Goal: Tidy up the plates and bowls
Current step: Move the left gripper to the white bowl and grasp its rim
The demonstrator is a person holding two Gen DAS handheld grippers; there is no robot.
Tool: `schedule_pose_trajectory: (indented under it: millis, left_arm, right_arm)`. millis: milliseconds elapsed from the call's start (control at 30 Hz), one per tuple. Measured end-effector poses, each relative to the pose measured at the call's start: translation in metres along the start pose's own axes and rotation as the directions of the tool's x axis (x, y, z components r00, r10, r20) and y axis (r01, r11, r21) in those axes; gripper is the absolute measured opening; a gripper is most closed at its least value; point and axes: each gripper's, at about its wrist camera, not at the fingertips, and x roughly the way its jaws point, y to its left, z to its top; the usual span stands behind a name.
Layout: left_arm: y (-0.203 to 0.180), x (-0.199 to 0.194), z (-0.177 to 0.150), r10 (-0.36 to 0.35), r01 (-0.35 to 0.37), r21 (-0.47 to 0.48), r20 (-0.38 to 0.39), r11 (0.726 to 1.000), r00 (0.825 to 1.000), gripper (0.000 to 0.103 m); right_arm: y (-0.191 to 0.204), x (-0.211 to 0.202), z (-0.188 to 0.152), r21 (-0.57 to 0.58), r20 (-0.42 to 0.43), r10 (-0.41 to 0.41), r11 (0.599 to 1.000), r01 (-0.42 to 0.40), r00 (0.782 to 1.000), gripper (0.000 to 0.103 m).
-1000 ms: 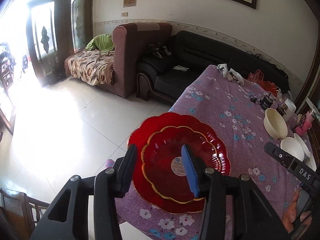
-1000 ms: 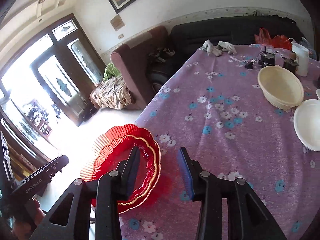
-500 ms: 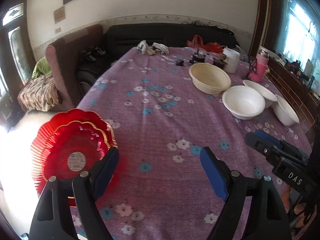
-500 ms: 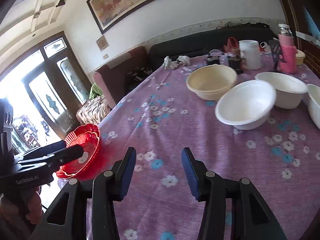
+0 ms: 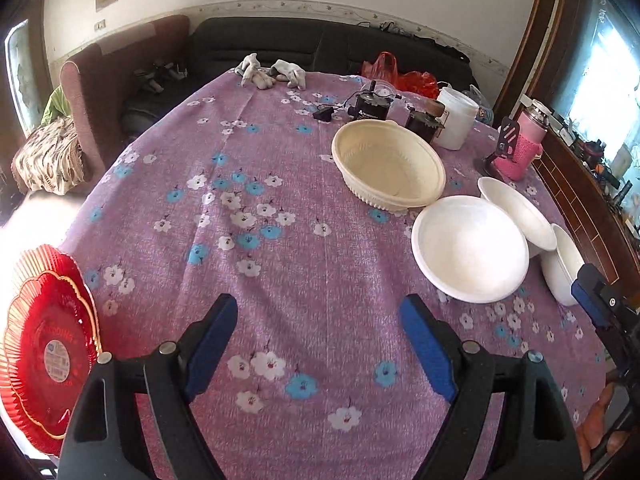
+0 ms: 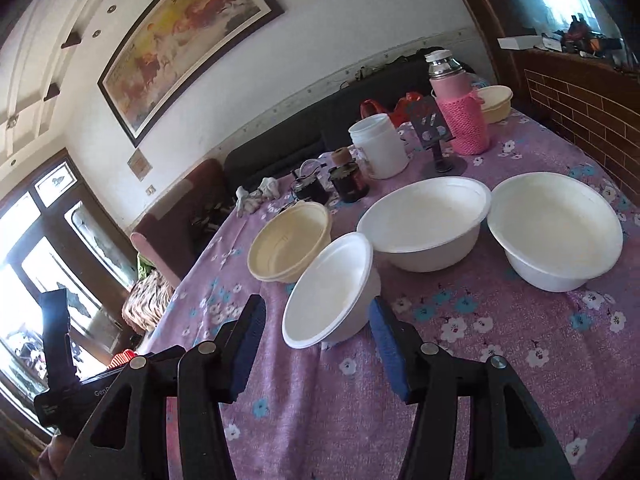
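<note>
**A:** What did you have right at the fingers?

**B:** I had the left gripper (image 5: 316, 344) spread wide and empty, only the purple flowered tablecloth (image 5: 280, 240) between its blue pads. A second before, those pads sat over the stacked red scalloped glass plates (image 5: 48, 344); by then the stack lay off beyond the left finger, at the table's edge, and I had let it go.

**A:** And the right?

**B:** The right gripper (image 6: 316, 344) was opening, nothing pressed between its pads. The nearest white foam bowl (image 6: 328, 292) sat just ahead of the fingertips, in line with the gap but not touched.

**A:** Farther out?

**B:** Past it to the left was the cream ribbed plastic bowl (image 6: 290, 246); beyond the right finger were two more white bowls (image 6: 424, 226), touching or nearly so.

**A:** So what did that mean?

**B:** I judged the plates done and the bowls next, with the near foam bowl the likely pick. It is light, so a rim grip might tip it.
</note>
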Motion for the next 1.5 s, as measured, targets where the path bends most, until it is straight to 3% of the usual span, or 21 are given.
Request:
schedule_pose_trajectory:
  millis: [167,367,500,800,1000,1300,1500]
  left_arm:
    - [-0.018,0.026,0.021,-0.028,0.027,-0.020,-0.053,0.999,0.998,0.083]
    - [-0.023,0.052,0.037,-0.050,0.047,-0.039,-0.094,0.998,0.994,0.083]
    - [-0.017,0.059,0.046,-0.059,0.053,-0.072,-0.088,0.996,0.994,0.083]
    - [-0.013,0.067,0.046,-0.050,0.044,-0.065,-0.097,0.997,0.994,0.083]
    - [-0.011,0.071,0.045,-0.050,0.044,-0.062,-0.108,0.997,0.993,0.083]
    - [-0.010,0.076,0.045,-0.079,0.069,-0.070,-0.144,0.995,0.986,0.083]
    - [-0.012,0.091,0.047,-0.139,0.118,-0.105,-0.222,0.987,0.965,0.083]
  right_arm:
    - [-0.015,0.027,0.013,0.083,-0.066,-0.004,0.996,0.010,0.998,0.059]
    - [-0.042,0.052,0.027,0.263,-0.124,0.081,0.964,-0.046,0.989,0.059]
    - [-0.049,0.069,0.033,0.319,-0.160,0.107,0.946,-0.051,0.981,0.056]
    - [-0.049,0.088,0.034,0.323,-0.188,0.055,0.946,0.009,0.981,0.036]
    - [-0.056,0.091,0.031,0.323,-0.199,0.003,0.944,0.063,0.980,0.009]
    - [-0.065,0.102,0.017,0.413,-0.232,0.084,0.911,0.020,0.969,0.007]
    - [-0.070,0.105,0.014,0.433,-0.235,0.110,0.902,0.002,0.966,0.007]
